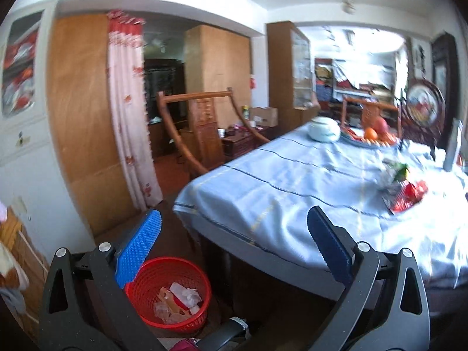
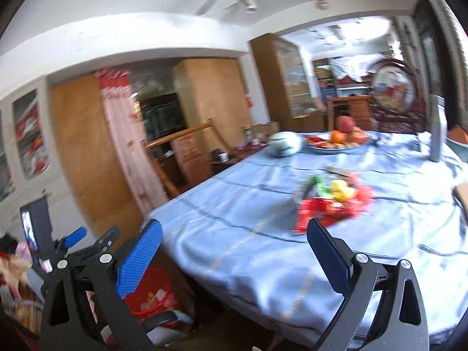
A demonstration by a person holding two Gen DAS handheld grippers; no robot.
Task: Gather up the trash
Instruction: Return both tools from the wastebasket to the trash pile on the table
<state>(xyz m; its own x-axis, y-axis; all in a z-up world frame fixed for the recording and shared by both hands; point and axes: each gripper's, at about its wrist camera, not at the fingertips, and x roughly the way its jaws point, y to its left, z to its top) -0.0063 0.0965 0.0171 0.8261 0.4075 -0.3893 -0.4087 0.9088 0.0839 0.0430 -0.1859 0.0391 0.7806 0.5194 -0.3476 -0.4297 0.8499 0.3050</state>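
Observation:
A red mesh waste basket (image 1: 168, 292) stands on the floor by the table corner, with crumpled paper and wrappers inside; it also shows in the right wrist view (image 2: 152, 292). A pile of red, yellow and green wrappers (image 2: 333, 201) lies on the blue tablecloth; in the left wrist view the pile (image 1: 405, 187) is far right. My left gripper (image 1: 234, 239) is open and empty above the basket and table corner. My right gripper (image 2: 234, 242) is open and empty over the table's near edge, short of the wrappers. The other gripper (image 2: 73, 242) shows at lower left.
The table (image 1: 278, 193) carries a white lidded pot (image 1: 324, 128), a fruit plate (image 2: 339, 143) and a grey upright stand (image 2: 437, 128). Wooden chairs (image 1: 201, 122) stand at the table's far side. A curtain (image 1: 128, 117) and wooden cabinets line the left wall.

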